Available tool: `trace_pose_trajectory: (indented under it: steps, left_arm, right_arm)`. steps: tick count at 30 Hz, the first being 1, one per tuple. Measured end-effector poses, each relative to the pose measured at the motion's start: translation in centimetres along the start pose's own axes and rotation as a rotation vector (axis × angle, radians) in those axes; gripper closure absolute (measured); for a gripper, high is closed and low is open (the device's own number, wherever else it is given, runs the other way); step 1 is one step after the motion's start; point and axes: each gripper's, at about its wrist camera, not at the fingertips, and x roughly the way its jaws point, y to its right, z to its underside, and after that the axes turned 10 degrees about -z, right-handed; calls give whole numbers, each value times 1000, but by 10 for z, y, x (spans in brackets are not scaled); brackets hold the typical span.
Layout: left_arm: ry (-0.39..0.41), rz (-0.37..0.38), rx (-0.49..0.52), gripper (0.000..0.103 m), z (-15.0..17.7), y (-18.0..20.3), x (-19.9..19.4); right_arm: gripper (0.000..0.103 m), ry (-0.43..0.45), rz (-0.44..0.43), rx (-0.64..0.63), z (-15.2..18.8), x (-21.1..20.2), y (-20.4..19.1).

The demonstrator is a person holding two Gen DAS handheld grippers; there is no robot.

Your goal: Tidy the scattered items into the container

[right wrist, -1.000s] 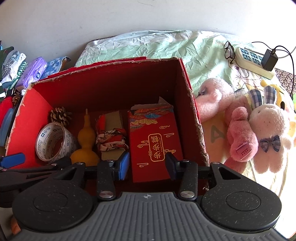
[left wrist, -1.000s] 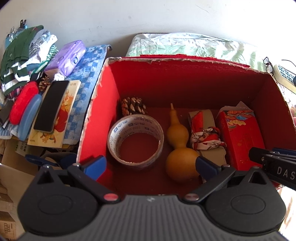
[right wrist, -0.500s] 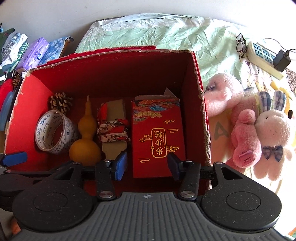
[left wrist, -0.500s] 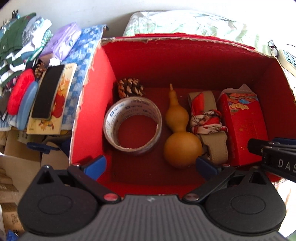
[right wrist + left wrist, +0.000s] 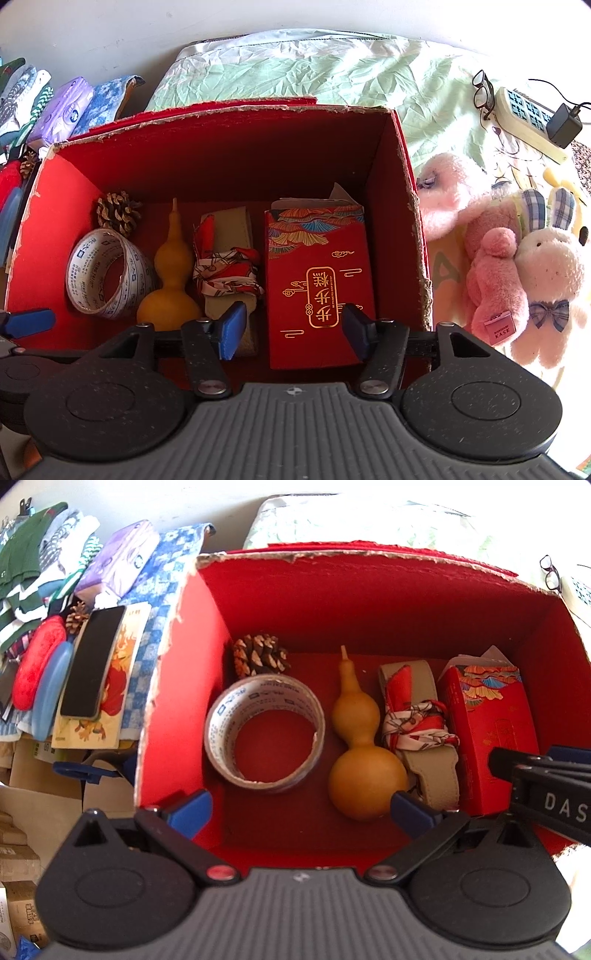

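Note:
A red cardboard box [image 5: 177, 686] [image 5: 413, 236] stands open below both grippers. Inside it lie a pine cone [image 5: 260, 657] [image 5: 118, 212], a tape roll [image 5: 264, 734] [image 5: 107, 275], a yellow gourd [image 5: 360, 746] [image 5: 170, 280], a beige strap wrapped in a red patterned scarf [image 5: 417, 723] [image 5: 227, 266] and a red packet [image 5: 491, 731] [image 5: 317, 277]. My left gripper [image 5: 299, 808] hangs open and empty over the box's near left part. My right gripper [image 5: 291, 328] is open and empty above the near end of the red packet.
Left of the box, a pile holds a black phone [image 5: 94, 664], a picture book [image 5: 118, 686], a second pine cone [image 5: 75, 616], a purple tissue pack [image 5: 118, 561] and folded clothes [image 5: 33, 568]. Right of it sit plush toys [image 5: 517, 266], glasses [image 5: 484, 92] and a power strip [image 5: 524, 114] on green bedding [image 5: 314, 70].
Both cameras have shifted slightly over the box, so its floor shows more fully. Both grippers stay open and the items inside have not moved.

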Motion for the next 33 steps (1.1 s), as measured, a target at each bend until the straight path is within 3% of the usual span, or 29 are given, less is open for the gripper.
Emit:
trace_pose_trajectory:
  steps: [33]
  left_arm:
    - [53,30,-8,0,0,1,-1]
  right_arm:
    - [52,59,-2,21,3,-6,7]
